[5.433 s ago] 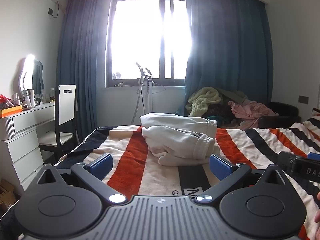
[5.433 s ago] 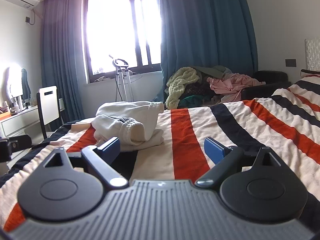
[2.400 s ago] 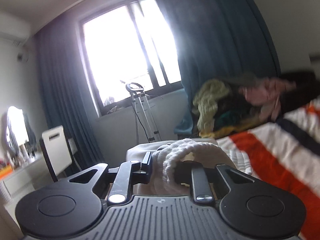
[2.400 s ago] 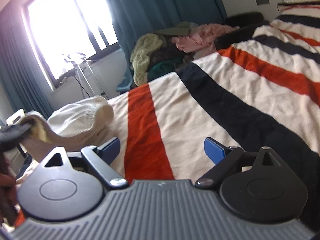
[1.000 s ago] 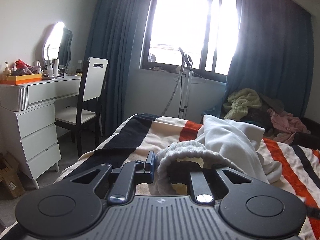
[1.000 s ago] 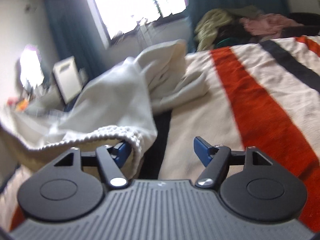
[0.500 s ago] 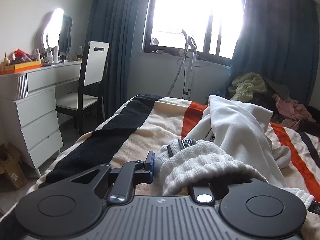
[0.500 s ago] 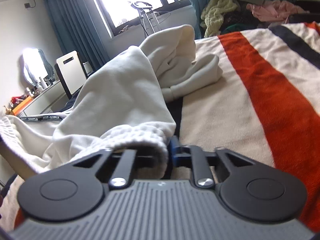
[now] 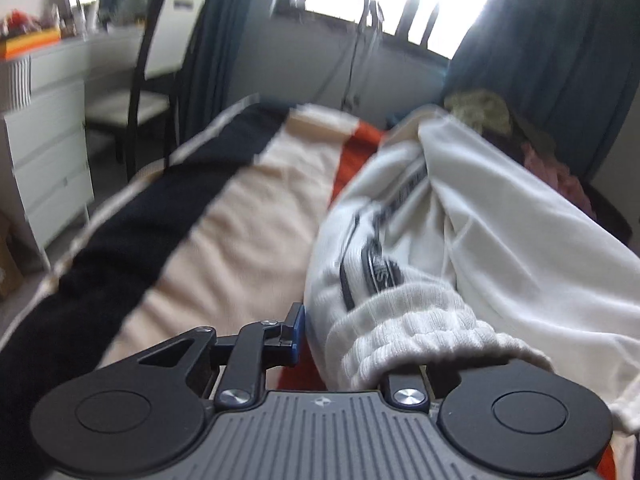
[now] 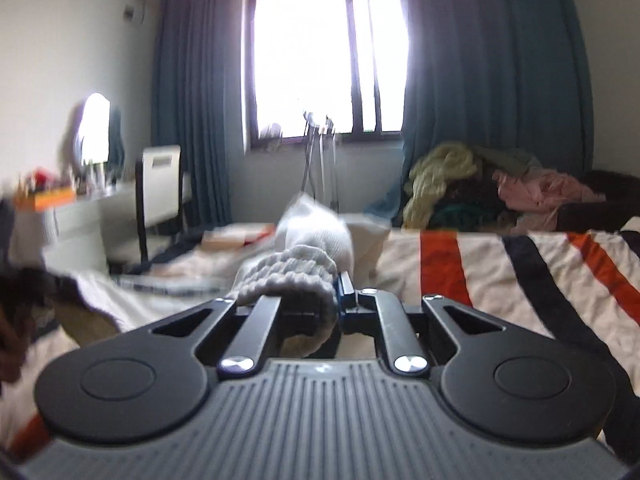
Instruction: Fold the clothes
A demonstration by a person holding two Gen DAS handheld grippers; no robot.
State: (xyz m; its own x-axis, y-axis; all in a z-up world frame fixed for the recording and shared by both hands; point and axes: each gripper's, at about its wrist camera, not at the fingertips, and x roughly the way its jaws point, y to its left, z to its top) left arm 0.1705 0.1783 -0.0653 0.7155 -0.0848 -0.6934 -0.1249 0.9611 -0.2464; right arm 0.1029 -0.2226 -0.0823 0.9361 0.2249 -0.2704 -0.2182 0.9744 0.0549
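A cream-white sweatshirt (image 9: 480, 216) with ribbed hem lies bunched on the striped bed cover (image 9: 224, 232). My left gripper (image 9: 352, 340) is shut on its ribbed hem (image 9: 416, 340); the cloth hides the right finger. My right gripper (image 10: 308, 300) is shut on another part of the ribbed hem (image 10: 288, 276), and the garment (image 10: 316, 232) stretches away from it across the striped bed cover (image 10: 500, 264). Both views are motion-blurred.
A white dresser (image 9: 44, 128) and white chair (image 9: 160, 60) stand left of the bed. A pile of other clothes (image 10: 480, 184) sits beyond the bed under blue curtains. A stand (image 10: 320, 160) is at the window.
Both grippers have moved while holding the hem. The left view has dropped toward the bed; the right view has risen and swung level, and the sweatshirt is pulled out between them.
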